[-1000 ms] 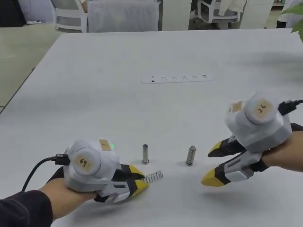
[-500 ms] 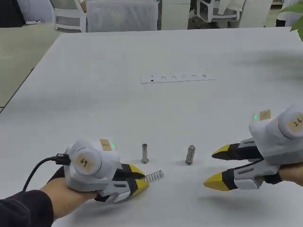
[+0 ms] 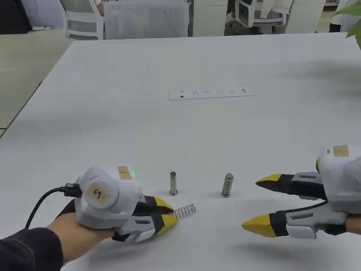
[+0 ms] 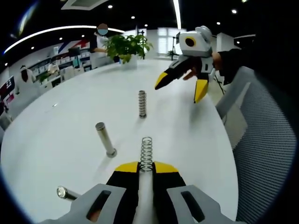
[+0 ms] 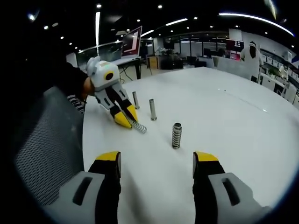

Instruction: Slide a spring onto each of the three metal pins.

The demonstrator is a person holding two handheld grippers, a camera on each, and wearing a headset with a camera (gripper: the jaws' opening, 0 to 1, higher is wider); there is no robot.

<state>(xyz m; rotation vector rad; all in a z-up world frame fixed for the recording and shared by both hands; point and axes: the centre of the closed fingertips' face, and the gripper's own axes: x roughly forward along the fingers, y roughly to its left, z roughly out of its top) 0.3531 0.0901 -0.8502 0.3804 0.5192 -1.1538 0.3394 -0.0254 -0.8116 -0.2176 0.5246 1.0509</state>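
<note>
My left claw [image 3: 168, 216] is pinching one end of a loose spring [image 3: 184, 211], low over the bench [image 3: 169, 130] and just beside a bare pin [image 3: 173, 183]. My right claw [image 3: 251, 203] is spread wide, holding nothing, near the spring-clad pin [image 3: 227, 184].

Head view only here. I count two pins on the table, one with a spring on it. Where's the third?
Observer: Right gripper view has it: the third pin stands bare, close behind the body of the left hand-held gripper.
Operator: Left jaws actually on the spring?
Observer: Yes. In the left gripper view the spring is pinched by its near end between the jaw tips, the rest pointing straight ahead.
</note>
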